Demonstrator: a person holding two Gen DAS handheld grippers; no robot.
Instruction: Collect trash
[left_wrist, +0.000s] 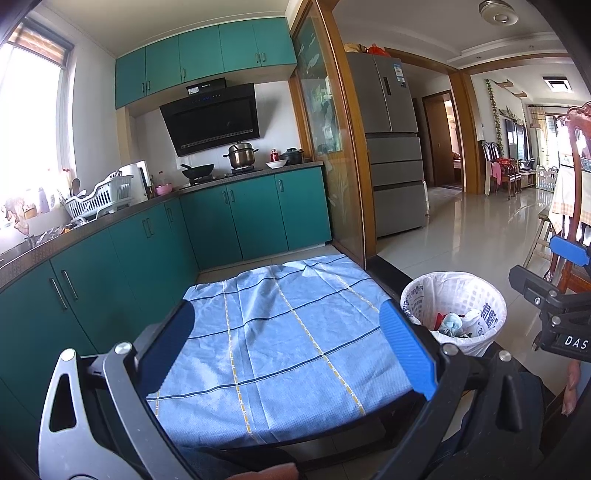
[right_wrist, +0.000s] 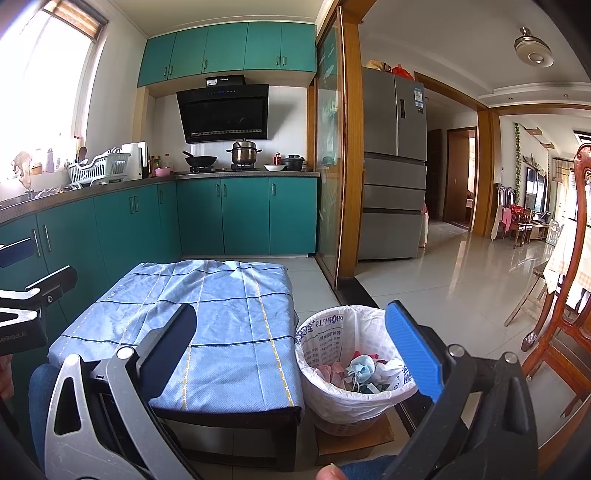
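Note:
A white-lined trash bin (right_wrist: 334, 369) stands on the floor right of a low table under a blue checked cloth (right_wrist: 207, 314). It holds crumpled trash, with a pale blue mask (right_wrist: 362, 365) on top. The bin also shows in the left wrist view (left_wrist: 417, 295), right of the cloth (left_wrist: 280, 339). My left gripper (left_wrist: 288, 339) is open and empty above the cloth. My right gripper (right_wrist: 295, 347) is open and empty, held over the table's right edge and the bin. I see no loose trash on the cloth.
Teal kitchen cabinets (right_wrist: 110, 229) run along the left and back, with a stove and pots (right_wrist: 243, 153). A glass sliding door frame (right_wrist: 347, 147) and a fridge (right_wrist: 391, 166) stand behind the bin. A wooden chair (right_wrist: 561, 314) is at the right.

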